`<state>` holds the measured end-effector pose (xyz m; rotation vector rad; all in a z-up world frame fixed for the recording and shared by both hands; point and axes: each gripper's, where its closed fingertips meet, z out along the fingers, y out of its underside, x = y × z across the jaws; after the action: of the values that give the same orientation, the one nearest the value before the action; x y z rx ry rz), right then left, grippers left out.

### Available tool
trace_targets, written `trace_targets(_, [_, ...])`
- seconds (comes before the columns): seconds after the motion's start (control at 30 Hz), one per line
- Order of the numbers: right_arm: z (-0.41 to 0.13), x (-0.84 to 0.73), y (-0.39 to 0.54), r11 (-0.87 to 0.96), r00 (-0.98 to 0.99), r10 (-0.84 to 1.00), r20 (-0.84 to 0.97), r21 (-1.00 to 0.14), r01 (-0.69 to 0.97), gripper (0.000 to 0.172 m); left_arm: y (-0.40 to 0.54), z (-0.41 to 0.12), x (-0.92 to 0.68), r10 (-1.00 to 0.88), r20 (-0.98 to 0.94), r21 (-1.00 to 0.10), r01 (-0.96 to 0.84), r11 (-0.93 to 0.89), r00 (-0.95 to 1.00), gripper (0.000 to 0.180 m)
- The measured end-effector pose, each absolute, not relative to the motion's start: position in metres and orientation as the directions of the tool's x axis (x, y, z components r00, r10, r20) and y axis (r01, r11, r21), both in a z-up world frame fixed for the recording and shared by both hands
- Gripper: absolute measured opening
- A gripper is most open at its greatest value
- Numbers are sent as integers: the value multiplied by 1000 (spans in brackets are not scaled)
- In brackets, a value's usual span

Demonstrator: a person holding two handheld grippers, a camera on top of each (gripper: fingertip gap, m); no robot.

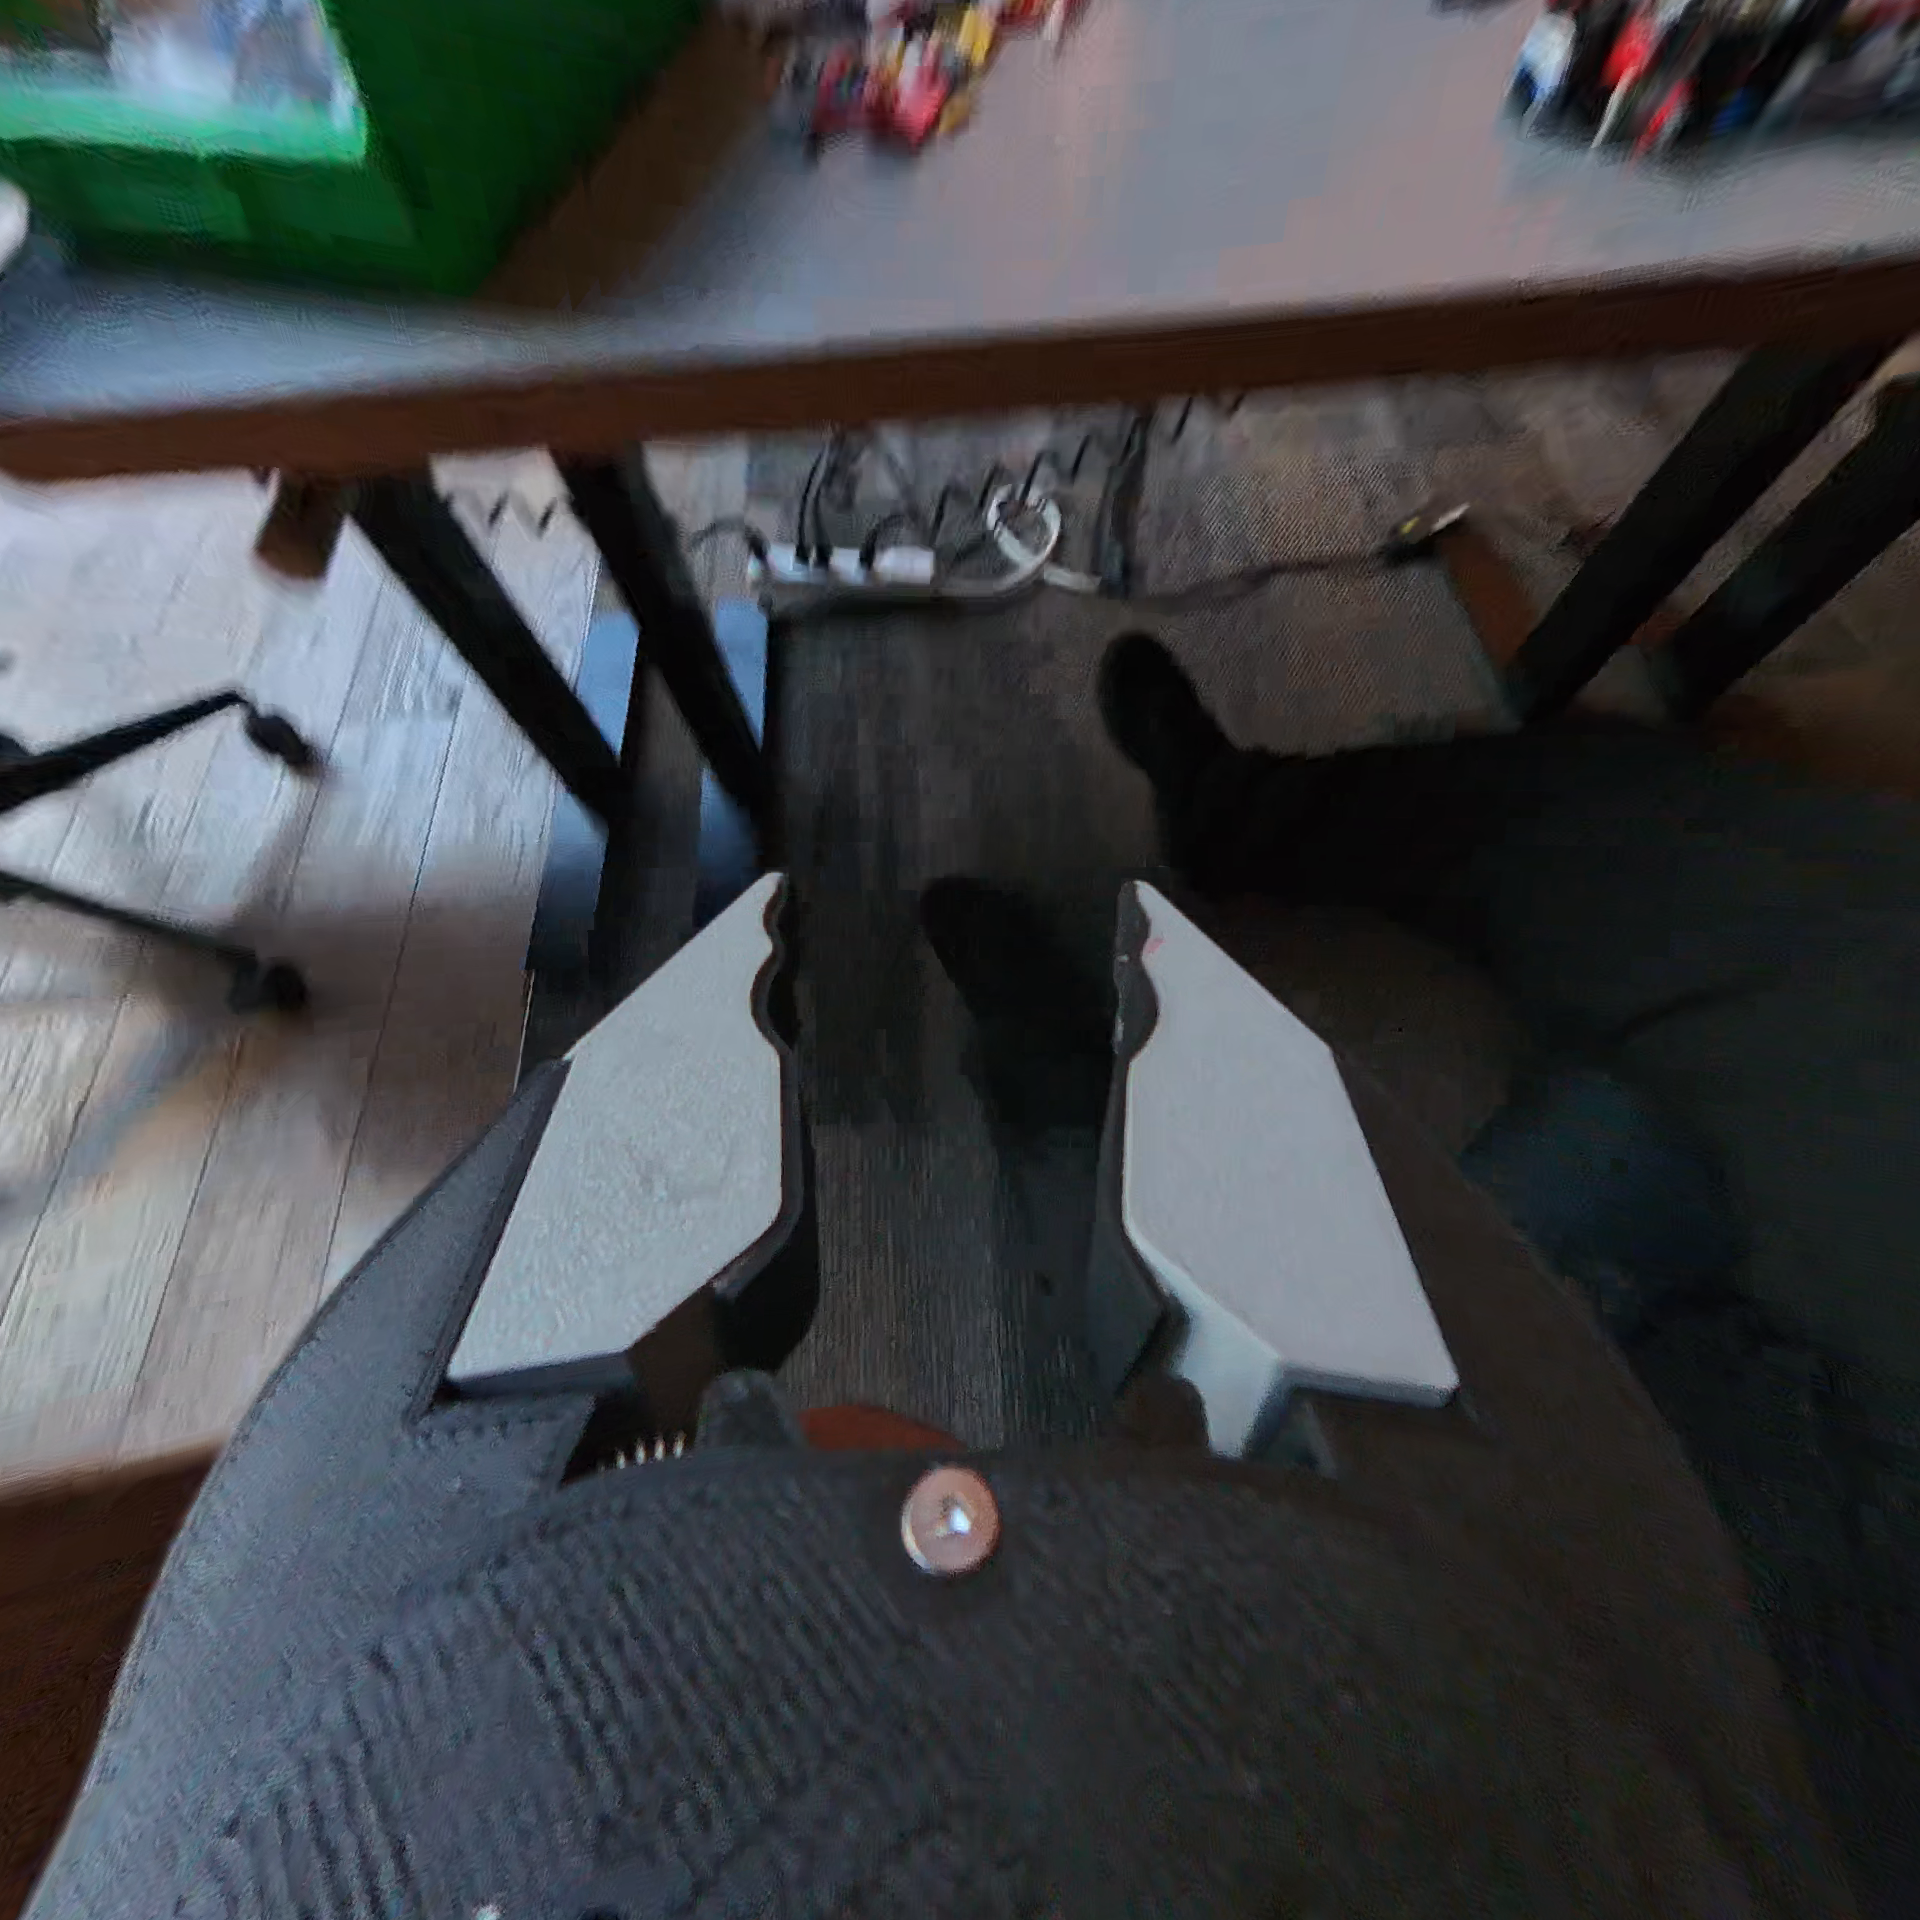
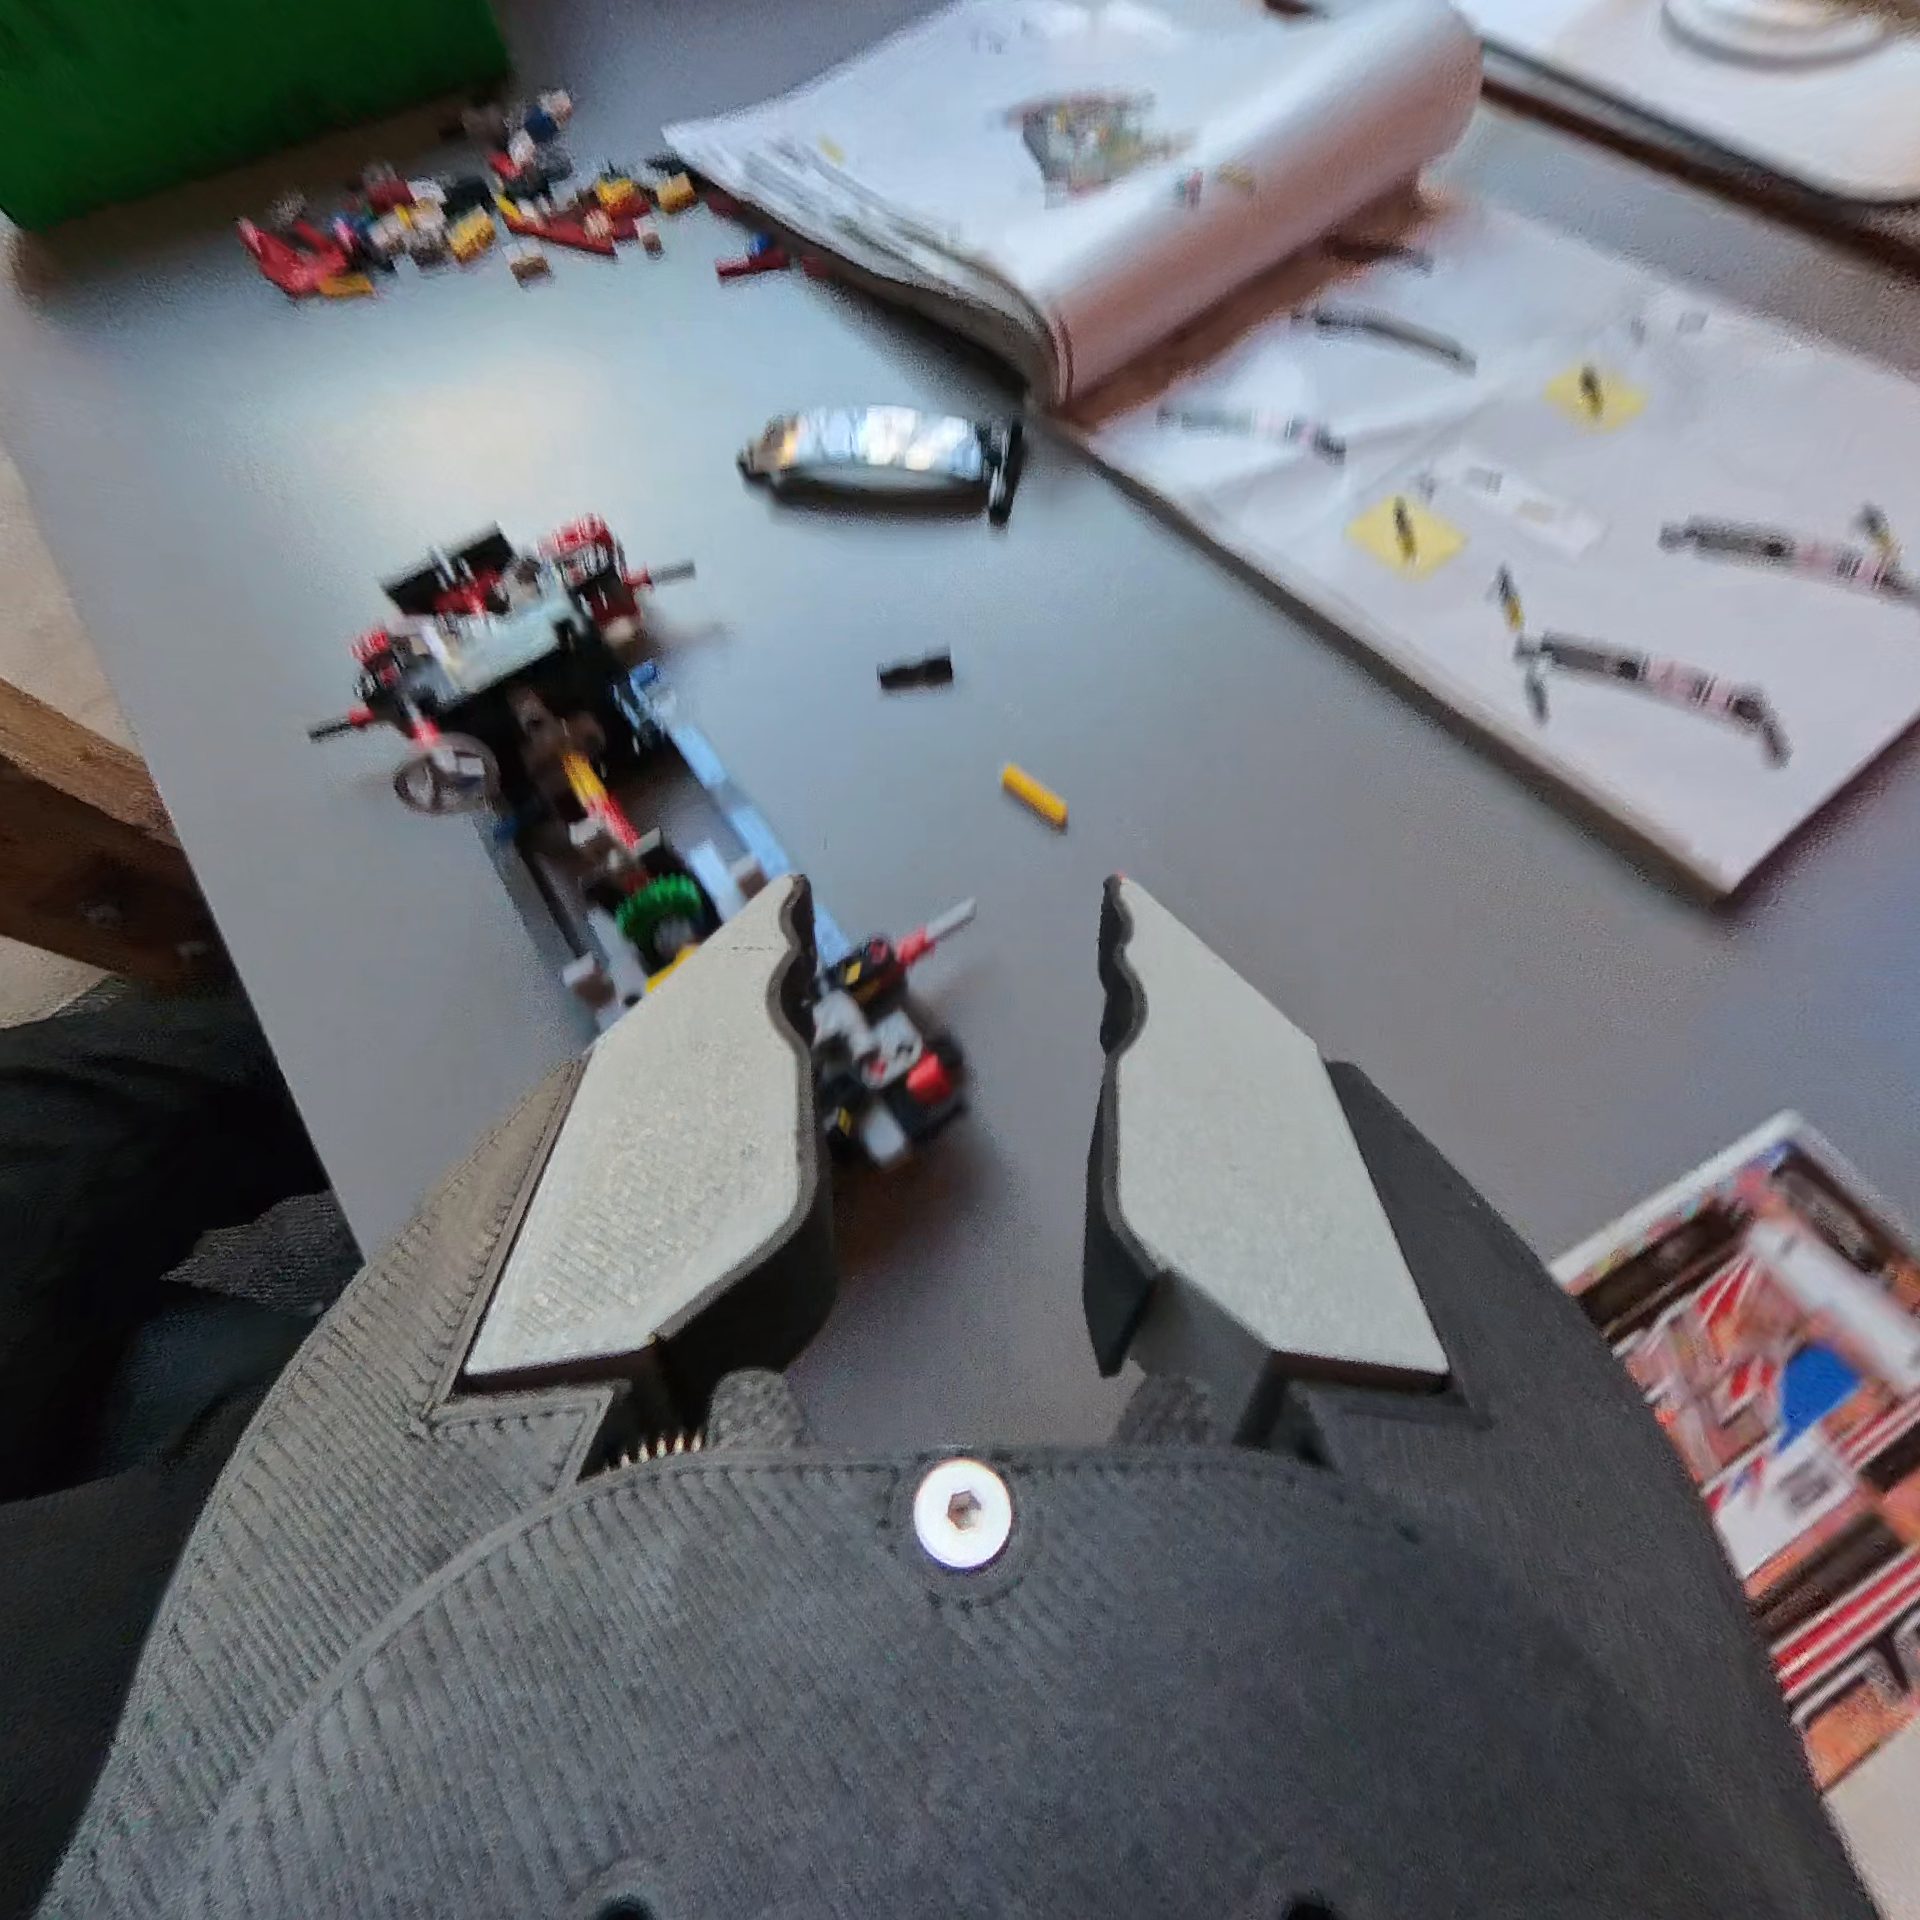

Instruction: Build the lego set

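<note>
Right wrist view puts the right gripper (image 2: 956,935) low over the grey desk (image 2: 1195,987), its jaws standing apart with nothing pressed between the pads. Its left fingertip (image 2: 774,935) overlaps the near end of a long, partly built brick vehicle chassis (image 2: 582,769); whether it touches the model cannot be told through the blur. That chassis runs away to the upper left, with a green gear (image 2: 657,914) just beside the fingertip. Ahead of the jaws lie a small yellow piece (image 2: 1034,796) and, farther on, a small black piece (image 2: 914,670), both loose on the desk. Beyond them rests a curved silvery part (image 2: 883,452), then an open instruction booklet (image 2: 1455,499) to the right, a scatter of loose bricks (image 2: 457,223) at the far left and a green box (image 2: 229,94) behind them. A printed sheet (image 2: 1766,1403) lies at the near right.

Left wrist view shows the left gripper (image 1: 951,935) held off the desk's (image 1: 935,364) near edge and pointed below it, jaws apart and bare, with only dark carpet (image 1: 894,1195) between them. A power strip with cables (image 1: 883,566) lies on the floor beyond, and a person's dark-clothed leg (image 1: 1558,935) is at the right.
</note>
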<state>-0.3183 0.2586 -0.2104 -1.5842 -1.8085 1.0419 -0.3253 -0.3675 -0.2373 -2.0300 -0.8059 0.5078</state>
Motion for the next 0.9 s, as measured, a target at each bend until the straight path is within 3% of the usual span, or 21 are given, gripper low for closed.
trace_targets(0.13, [-233, -289, 248, -63, -90, 987, -131, -843, 534, 53, -448, -295, -264, 776, 4, -779, 489, -393, 630, 58])
trace_targets(0.3, [-226, -273, 251, -137, 1, 988, -152, -886, 443, 56, -495, -310, -211, 814, 102, -779, 555, -292, 572, 56])
trace_targets(0.57, [-198, -268, 277, -287, 109, 957, -269, -932, 219, 67, -520, -331, -158, 816, 70, -728, 588, -352, 574, 55])
trace_targets(0.9, [-186, -258, 290, -207, 116, 974, -194, -972, 112, 74, -496, -330, -155, 810, 95, -725, 598, -342, 578, 53])
